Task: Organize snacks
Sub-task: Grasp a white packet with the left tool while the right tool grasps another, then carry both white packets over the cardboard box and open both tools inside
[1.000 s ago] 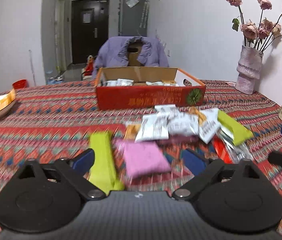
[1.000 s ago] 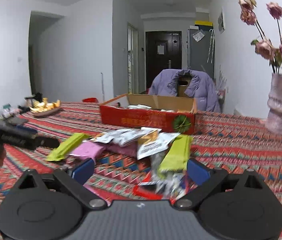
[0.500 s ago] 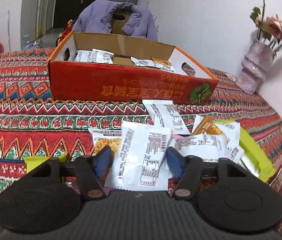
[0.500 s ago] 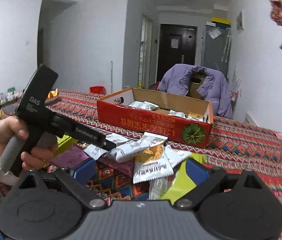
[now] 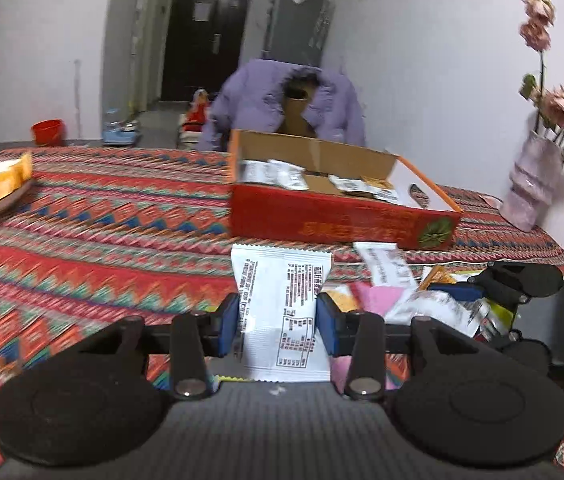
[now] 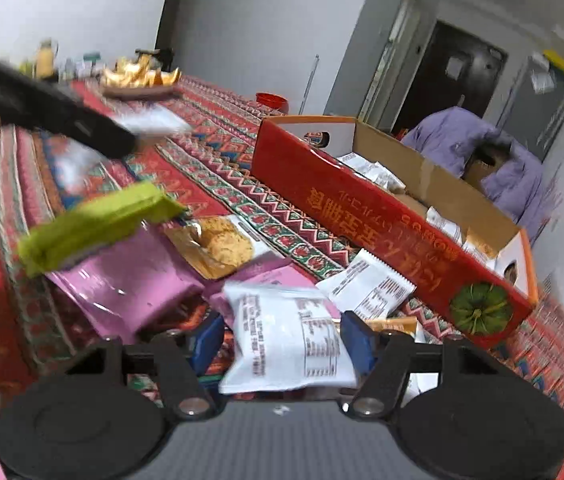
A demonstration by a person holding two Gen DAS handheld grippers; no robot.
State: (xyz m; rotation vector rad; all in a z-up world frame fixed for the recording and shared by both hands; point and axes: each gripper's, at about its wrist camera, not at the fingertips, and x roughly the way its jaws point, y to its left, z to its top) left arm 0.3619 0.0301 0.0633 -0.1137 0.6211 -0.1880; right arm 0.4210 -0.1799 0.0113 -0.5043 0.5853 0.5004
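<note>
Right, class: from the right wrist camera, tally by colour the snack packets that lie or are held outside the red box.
Green packet: 1
Pink packets: 2
White packets: 3
Orange packets: 2
Total: 8 that show; more may lie hidden under the pile.
</note>
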